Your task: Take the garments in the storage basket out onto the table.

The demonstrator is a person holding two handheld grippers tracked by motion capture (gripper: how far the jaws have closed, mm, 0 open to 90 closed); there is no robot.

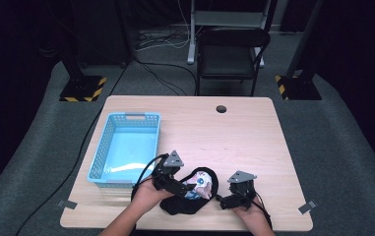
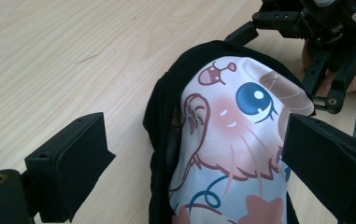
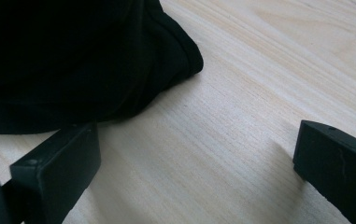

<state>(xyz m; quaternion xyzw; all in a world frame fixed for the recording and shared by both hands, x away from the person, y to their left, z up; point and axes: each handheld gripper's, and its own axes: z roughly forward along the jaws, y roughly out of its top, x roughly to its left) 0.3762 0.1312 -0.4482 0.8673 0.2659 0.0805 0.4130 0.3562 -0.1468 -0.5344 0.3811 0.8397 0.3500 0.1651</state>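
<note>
A black fabric piece (image 1: 185,205) with a pink-and-white cartoon animal print (image 1: 201,183) lies bunched at the table's front middle. My left gripper (image 1: 184,188) reaches over it from the left. In the left gripper view the print (image 2: 231,140), with a big blue eye, sits between my left gripper's (image 2: 196,140) wide-apart jaws; the left jaw is clear of the cloth and the right jaw is at its edge. My right gripper (image 1: 223,200) sits low at the cloth's right edge. In the right gripper view it (image 3: 196,144) is open over bare wood, with the black cloth (image 3: 73,60) just beyond its left jaw.
A light blue plastic basket (image 1: 126,147) stands at the table's left with nothing visible in it. The wooden table (image 1: 244,137) has a cable hole (image 1: 221,109) near its far edge. A black chair (image 1: 229,54) stands behind the table.
</note>
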